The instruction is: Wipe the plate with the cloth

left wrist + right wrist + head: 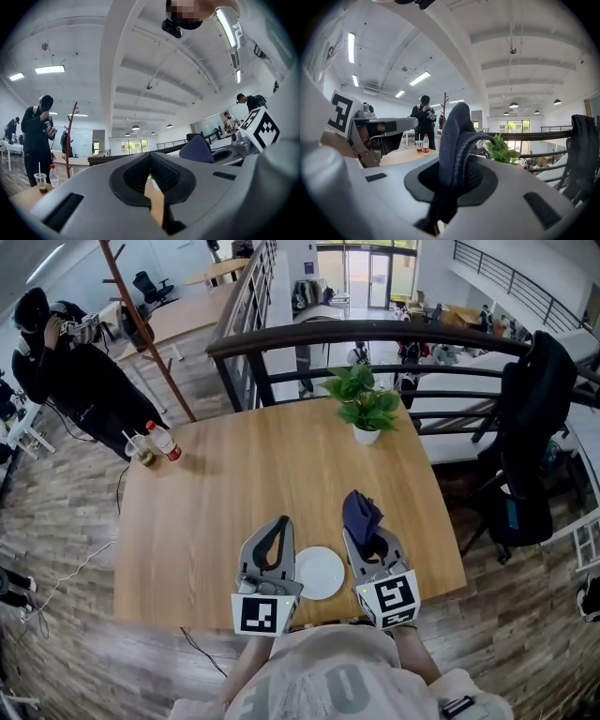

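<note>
Right tool (367,542) pinches the cloth (360,512) upright, seemingly ready to wipe; left tool (277,526), closed tight and empty, waits at nine o'clock of the plate (319,573), near the counter (262,474) edge.

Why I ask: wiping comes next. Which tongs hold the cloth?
The right tongs: shut on the dark blue cloth, right of the white plate. The left tongs are shut with nothing between them.

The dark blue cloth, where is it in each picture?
Head view: low centre, dark blue cloth sticks up from the right gripper.
Left gripper view: cloth right of centre.
Right gripper view: cloth dead centre, pinched between the jaws.
Shared landmark: red-capped clear bottle, left in all three.
</note>
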Demonstrator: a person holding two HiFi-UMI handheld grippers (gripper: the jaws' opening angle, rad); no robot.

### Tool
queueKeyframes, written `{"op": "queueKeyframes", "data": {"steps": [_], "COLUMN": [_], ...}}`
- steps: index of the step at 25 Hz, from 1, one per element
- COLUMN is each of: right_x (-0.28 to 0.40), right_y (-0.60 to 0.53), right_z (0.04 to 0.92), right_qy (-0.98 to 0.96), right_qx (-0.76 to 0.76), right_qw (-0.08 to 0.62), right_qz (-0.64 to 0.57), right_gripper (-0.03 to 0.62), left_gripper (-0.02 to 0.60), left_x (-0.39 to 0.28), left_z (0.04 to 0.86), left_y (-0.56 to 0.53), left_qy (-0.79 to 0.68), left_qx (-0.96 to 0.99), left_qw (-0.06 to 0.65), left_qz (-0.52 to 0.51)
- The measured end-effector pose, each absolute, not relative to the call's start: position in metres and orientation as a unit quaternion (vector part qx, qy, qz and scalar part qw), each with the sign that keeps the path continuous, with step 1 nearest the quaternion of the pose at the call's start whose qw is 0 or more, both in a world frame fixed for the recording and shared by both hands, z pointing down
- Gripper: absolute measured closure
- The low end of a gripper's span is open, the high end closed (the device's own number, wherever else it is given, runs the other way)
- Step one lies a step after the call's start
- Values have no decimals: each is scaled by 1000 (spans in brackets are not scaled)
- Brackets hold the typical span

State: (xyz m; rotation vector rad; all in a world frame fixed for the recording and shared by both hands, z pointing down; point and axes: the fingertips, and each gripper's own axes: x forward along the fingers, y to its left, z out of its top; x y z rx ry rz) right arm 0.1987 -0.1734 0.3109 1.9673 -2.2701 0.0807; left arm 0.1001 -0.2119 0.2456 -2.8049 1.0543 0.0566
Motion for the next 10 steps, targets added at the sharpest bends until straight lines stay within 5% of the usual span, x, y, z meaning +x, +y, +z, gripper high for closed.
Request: {"op": "queueKeyframes", "data": {"steps": [10], "right_x": [193], "right_y": [-166], "right_z": [303], "right_qy": [-767], "right_qx": [637], "right_qw": [73], "right_qz": [0], "right_gripper": [537], "left_gripper": [574], "left_x": [107], "left_z": [237], "left_y": [-204], "left_qy": [360], "left_qx": [-927], "left_qw": [93], "left_qz": [39]}}
